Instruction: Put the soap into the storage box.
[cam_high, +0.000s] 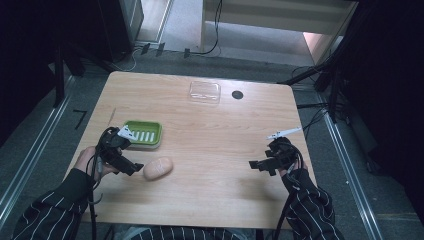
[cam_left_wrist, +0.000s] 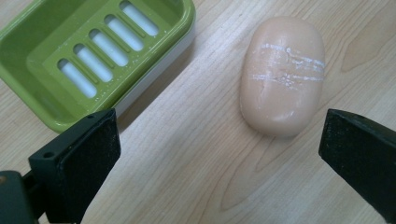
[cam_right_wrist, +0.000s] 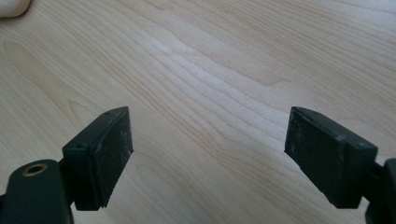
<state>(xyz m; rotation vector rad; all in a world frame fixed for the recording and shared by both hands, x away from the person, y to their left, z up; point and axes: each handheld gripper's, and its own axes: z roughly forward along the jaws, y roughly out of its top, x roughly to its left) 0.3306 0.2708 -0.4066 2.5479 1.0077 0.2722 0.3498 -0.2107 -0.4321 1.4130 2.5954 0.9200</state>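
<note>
The room is dim and dark at both sides, with light falling on the table (cam_high: 210, 140) from above. The soap (cam_left_wrist: 282, 74) casts a soft near shadow. The close views are sharp; the high view is grainy.

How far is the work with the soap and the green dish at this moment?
Nothing looks done yet: the soap lies on the table, beside the empty green dish. In hand: the left gripper is open and close to the soap, not touching it. The right gripper is open over bare wood. Left, probably: grasping the soap and putting it in the dish.
</note>
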